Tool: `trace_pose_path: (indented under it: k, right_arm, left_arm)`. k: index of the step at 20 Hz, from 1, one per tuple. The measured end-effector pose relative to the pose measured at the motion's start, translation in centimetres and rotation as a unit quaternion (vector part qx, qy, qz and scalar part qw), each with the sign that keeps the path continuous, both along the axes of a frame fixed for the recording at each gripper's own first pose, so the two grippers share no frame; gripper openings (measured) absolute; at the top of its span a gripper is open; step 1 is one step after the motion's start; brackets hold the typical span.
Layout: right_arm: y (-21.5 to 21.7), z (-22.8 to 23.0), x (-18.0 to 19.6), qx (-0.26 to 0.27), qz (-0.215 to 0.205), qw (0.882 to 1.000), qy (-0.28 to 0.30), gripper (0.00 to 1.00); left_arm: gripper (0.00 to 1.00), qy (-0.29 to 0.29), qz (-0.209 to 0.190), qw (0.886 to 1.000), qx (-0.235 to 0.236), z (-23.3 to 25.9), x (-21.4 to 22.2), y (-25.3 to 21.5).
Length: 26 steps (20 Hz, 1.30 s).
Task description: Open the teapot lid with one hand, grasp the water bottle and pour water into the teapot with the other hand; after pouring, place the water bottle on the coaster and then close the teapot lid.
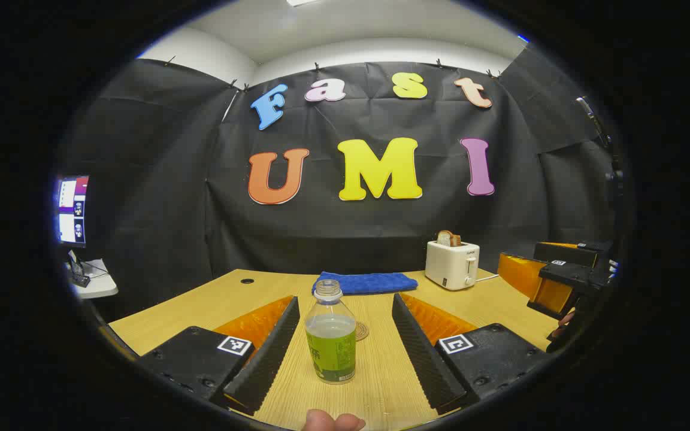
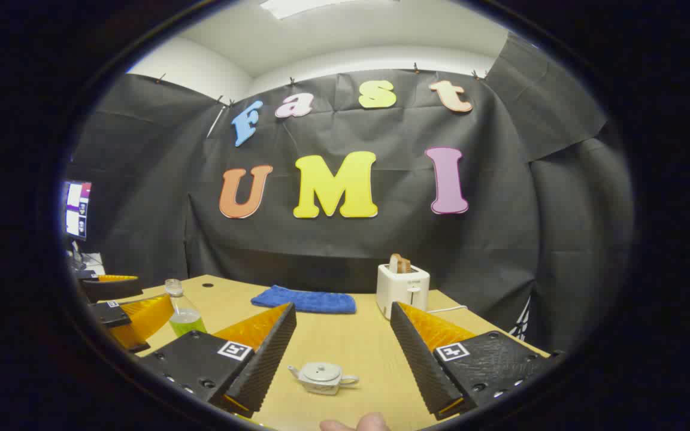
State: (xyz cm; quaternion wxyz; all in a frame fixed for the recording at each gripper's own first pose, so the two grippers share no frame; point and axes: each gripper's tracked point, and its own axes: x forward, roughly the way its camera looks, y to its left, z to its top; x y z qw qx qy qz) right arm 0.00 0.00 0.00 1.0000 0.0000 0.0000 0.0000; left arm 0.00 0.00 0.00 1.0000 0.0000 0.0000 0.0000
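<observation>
The clear plastic water bottle with a green label (image 1: 330, 335) stands upright on the light wooden table (image 1: 381, 383), uncapped, between the spread fingers of the left gripper (image 1: 339, 353); a round coaster (image 1: 362, 330) lies just behind it. The small white lidded teapot (image 2: 323, 378) sits between the parted fingers of the right gripper (image 2: 342, 359), spout pointing left, handle right; neither gripper touches anything.

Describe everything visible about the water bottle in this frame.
The water bottle is small, clear plastic with a green label around its lower half and liquid reaching above the label. No cap shows on its open neck. It stands upright on the wooden table, between the open fingers of the left gripper, which do not touch it. A round coaster lies just behind it. The right gripper view shows it far left.
</observation>
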Motion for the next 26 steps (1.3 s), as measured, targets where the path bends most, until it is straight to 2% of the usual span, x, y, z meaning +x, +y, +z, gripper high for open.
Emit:
trace_pose_path:
  k: [20, 21, 22, 26]
  right_arm:
    - [0.4, -1.8, 0.7, -0.007, -0.005, 1.000, 0.014, 0.95]
    - [0.3, -2.0, 0.9, -0.008, -0.006, 1.000, 0.015, 0.97]
    - [0.4, -2.4, 1.0, -0.008, -0.005, 1.000, 0.016, 0.95]
    - [0.4, -4.7, 2.3, -0.007, -0.007, 0.999, 0.037, 0.97]
  left_arm:
    - [0.98, 0.008, 0.010, 1.000, 0.001, -0.9, 0.3, 0.0]
    - [0.97, 0.008, 0.010, 1.000, 0.001, -0.9, 0.3, 0.0]
    - [0.97, 0.009, 0.010, 1.000, 0.001, -0.9, 0.3, 0.0]
    - [0.98, 0.005, 0.016, 1.000, -0.001, -1.1, 0.5, 0.4]
